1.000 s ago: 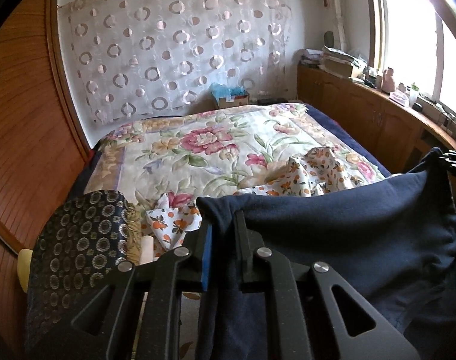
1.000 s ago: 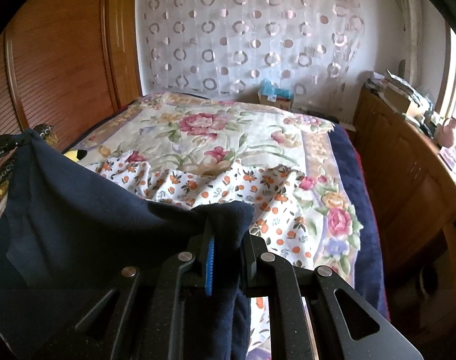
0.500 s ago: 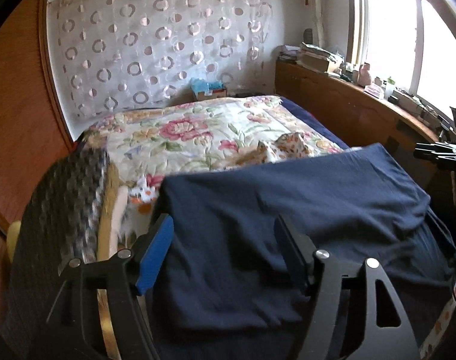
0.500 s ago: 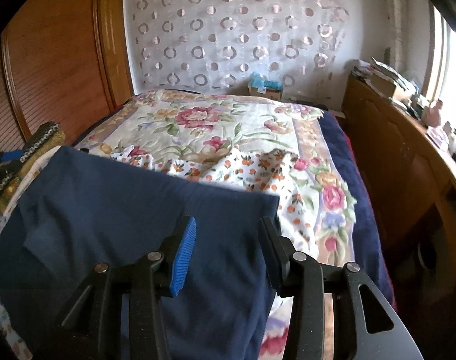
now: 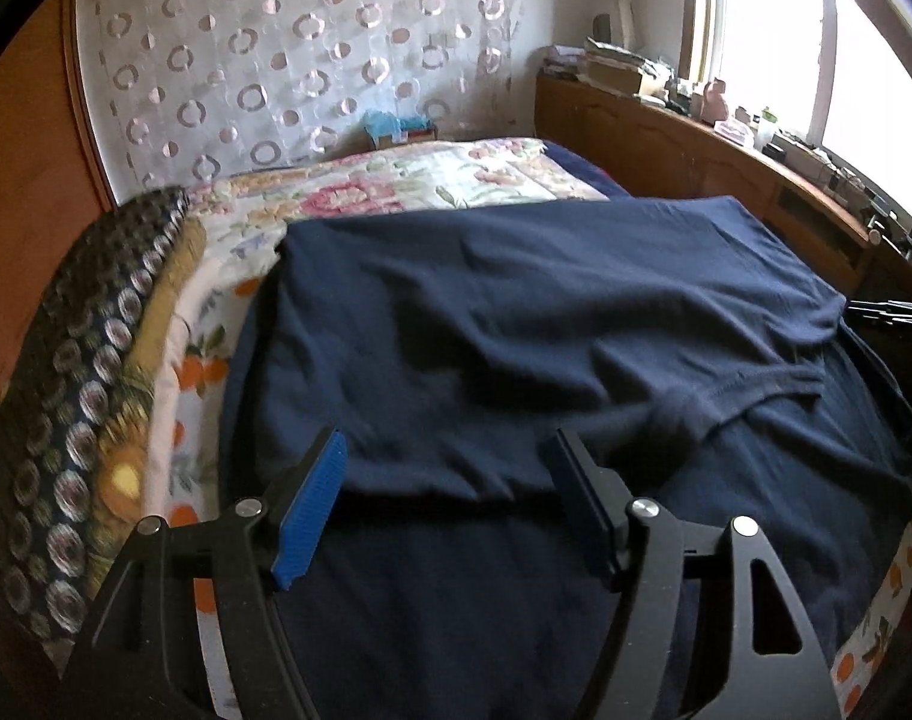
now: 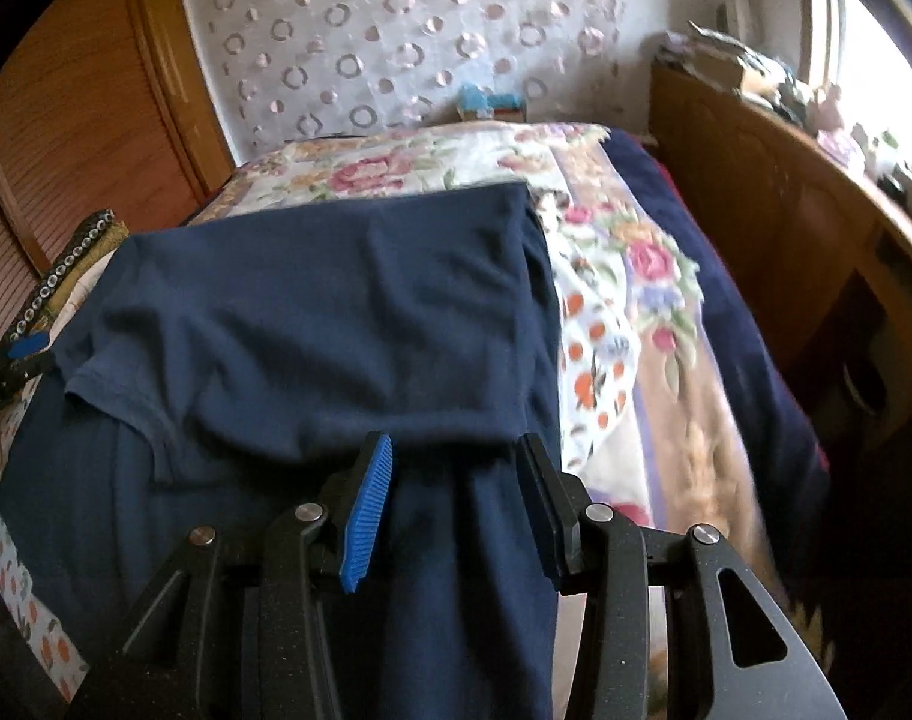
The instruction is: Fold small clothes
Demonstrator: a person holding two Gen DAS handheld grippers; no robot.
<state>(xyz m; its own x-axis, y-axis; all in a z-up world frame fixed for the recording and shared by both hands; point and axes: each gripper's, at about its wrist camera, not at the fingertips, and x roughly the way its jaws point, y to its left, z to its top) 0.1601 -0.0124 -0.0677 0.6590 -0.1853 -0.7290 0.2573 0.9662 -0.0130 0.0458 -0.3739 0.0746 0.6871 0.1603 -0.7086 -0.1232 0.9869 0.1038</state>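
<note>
A navy blue garment (image 5: 516, 324) lies folded over on the bed, its upper layer doubled onto the lower one; it also shows in the right wrist view (image 6: 336, 312). My left gripper (image 5: 450, 468) is open and empty just above the garment's near left part. My right gripper (image 6: 453, 462) is open and empty above the garment's near right edge. A sleeve hem (image 6: 114, 402) shows at the left in the right wrist view. A white cloth with orange flowers (image 6: 594, 348) lies under the garment.
A floral quilt (image 5: 408, 180) covers the bed. A stack of patterned dark and yellow fabrics (image 5: 84, 360) lies at the left. A wooden cabinet (image 5: 696, 150) with clutter runs along the right under the window. A wooden wardrobe (image 6: 84, 138) stands left.
Both grippers held the navy garment's edge lifted, then opened and let it drop. The garment now lies folded on the bed, and both grippers have come lower over it.
</note>
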